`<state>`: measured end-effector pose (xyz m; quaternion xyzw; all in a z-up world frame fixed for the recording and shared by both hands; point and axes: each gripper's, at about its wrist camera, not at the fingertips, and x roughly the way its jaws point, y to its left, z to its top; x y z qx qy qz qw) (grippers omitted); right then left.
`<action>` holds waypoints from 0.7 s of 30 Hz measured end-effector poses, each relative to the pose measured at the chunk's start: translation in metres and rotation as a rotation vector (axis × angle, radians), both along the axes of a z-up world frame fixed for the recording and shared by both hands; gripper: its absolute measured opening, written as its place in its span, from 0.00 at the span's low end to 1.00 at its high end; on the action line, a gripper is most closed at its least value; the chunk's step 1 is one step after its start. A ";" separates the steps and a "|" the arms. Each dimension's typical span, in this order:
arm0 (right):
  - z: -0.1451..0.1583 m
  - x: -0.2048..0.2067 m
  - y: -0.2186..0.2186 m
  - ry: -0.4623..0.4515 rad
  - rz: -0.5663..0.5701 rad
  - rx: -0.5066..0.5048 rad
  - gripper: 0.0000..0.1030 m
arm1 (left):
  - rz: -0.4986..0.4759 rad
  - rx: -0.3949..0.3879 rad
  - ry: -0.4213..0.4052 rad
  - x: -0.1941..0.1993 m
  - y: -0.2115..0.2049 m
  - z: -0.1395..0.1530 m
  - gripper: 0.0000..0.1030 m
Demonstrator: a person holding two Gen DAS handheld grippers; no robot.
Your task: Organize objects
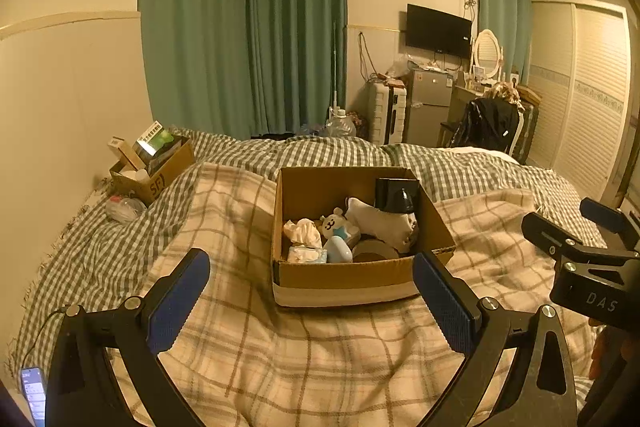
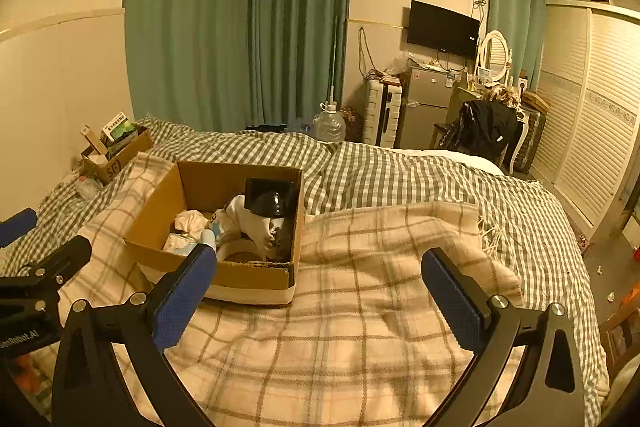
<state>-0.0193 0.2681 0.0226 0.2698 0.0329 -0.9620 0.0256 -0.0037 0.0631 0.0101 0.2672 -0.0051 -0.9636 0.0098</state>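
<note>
An open cardboard box [image 1: 352, 273] sits on the plaid blanket on the bed; it also shows in the right wrist view [image 2: 248, 273]. It holds a black object [image 1: 396, 195], a grey-white plush [image 1: 380, 221], a small white bear toy [image 1: 332, 223], crumpled tissue [image 1: 302, 231], a tissue pack [image 1: 306, 254] and a tape roll [image 1: 374, 250]. My left gripper [image 1: 312, 301] is open and empty, just in front of the box. My right gripper [image 2: 318, 301] is open and empty over the blanket, to the right of the box.
A second smaller cardboard box [image 1: 154, 173] with packets stands at the bed's far left by the wall, a plastic bag [image 1: 122, 209] beside it. A phone [image 1: 34, 395] lies at the lower left. Beyond the bed are a water jug [image 2: 330, 125], fridge and chair.
</note>
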 end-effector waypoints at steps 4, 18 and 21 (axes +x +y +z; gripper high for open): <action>0.002 0.001 -0.001 0.005 -0.001 0.002 1.00 | 0.000 0.015 -0.010 0.000 -0.001 -0.002 1.00; 0.000 0.000 -0.002 -0.001 0.000 0.002 1.00 | 0.004 0.018 -0.014 0.000 -0.002 -0.002 1.00; 0.000 0.000 -0.002 -0.003 -0.003 0.004 1.00 | 0.006 0.020 -0.019 0.000 -0.002 -0.003 1.00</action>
